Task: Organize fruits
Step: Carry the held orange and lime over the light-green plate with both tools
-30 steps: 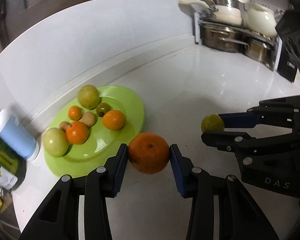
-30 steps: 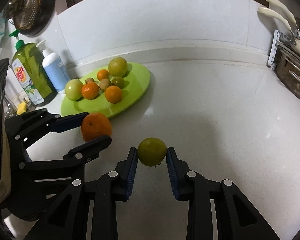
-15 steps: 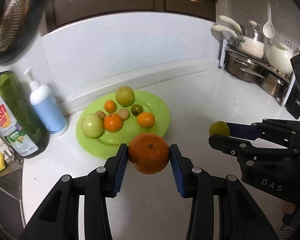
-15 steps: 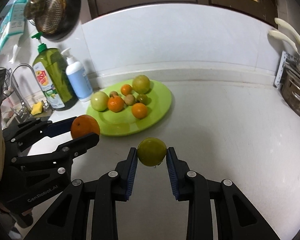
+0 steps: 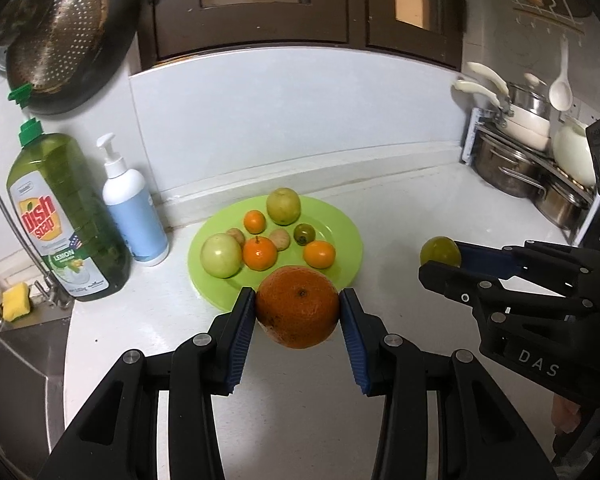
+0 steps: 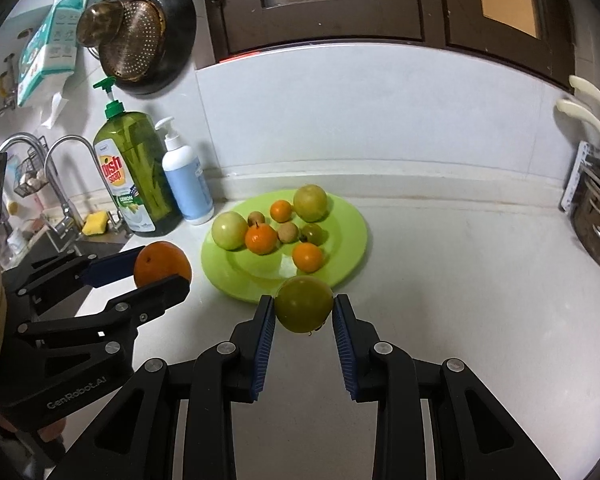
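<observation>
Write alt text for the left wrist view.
The left gripper holds a big orange between its blue pads, just short of a green plate holding eight smaller fruits. At right, the right gripper holds a green fruit; dish soap and a pump bottle stand at left.

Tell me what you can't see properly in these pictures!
- Underside of the big orange: hidden in the left wrist view by its own bulk and the left gripper jaws.
- Green fruit in the right gripper: the right wrist view cannot tell its kind.
- Two small brown fruits on the green plate: too small to identify.
- Pots: cut off by the right wrist view's edge.
</observation>
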### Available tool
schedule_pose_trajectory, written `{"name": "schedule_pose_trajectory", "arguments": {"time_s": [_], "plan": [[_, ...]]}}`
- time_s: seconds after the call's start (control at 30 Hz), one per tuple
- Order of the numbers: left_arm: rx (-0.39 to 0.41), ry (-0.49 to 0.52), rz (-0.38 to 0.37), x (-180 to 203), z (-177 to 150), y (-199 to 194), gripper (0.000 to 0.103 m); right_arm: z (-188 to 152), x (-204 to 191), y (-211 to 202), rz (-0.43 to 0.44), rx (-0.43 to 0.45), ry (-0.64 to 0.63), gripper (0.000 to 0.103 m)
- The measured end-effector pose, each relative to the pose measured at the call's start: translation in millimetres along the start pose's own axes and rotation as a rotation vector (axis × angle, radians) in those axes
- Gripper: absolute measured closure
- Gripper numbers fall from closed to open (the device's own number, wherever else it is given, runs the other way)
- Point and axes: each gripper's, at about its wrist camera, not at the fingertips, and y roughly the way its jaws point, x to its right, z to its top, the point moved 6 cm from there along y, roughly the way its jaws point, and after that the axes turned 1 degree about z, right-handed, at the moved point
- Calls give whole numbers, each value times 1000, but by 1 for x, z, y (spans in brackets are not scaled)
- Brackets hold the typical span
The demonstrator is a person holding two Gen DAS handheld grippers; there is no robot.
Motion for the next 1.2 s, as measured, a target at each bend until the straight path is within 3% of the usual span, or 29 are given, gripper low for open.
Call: {"name": "schedule_pose_trajectory", "arguments": {"time_s": [0.5, 0.83, 1.2], "plan": [[-4, -93, 69, -5, 29, 24, 61, 42, 19, 34, 56, 9, -69, 72], [-79, -174, 95, -9, 32, 68, 61, 60, 36, 83, 100, -48, -112, 72], [-194, -243, 101, -16, 19, 112, 61, 56, 46, 143, 138, -158, -132, 72]]}}
